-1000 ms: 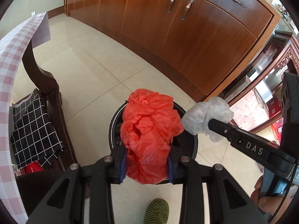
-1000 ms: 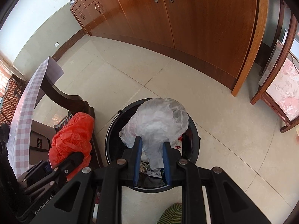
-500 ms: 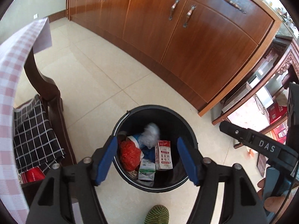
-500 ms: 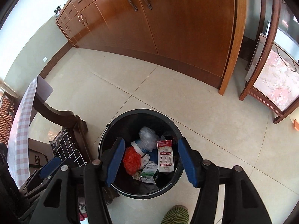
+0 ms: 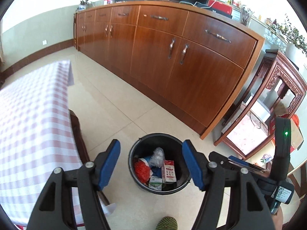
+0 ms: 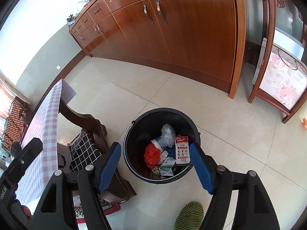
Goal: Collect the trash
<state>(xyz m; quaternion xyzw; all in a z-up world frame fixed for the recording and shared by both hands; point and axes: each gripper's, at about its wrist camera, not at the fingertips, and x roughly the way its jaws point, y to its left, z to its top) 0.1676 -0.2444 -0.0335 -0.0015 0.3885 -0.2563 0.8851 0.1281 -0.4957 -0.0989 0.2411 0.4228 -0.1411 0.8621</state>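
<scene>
Trash sits in the black bin (image 6: 134,132) on the tiled floor (image 6: 230,134) beside the checked table (image 5: 28,124): we see a red bag (image 6: 152,155), a clear bag (image 6: 167,134) and two cartons (image 6: 182,150) inside. Our left gripper (image 5: 150,165) hangs above the bin with its jaws apart and nothing between them. Our right gripper (image 6: 155,166) is also over the bin, empty, its jaws opening wider, and a striped slipper (image 6: 190,217) shows below it.
</scene>
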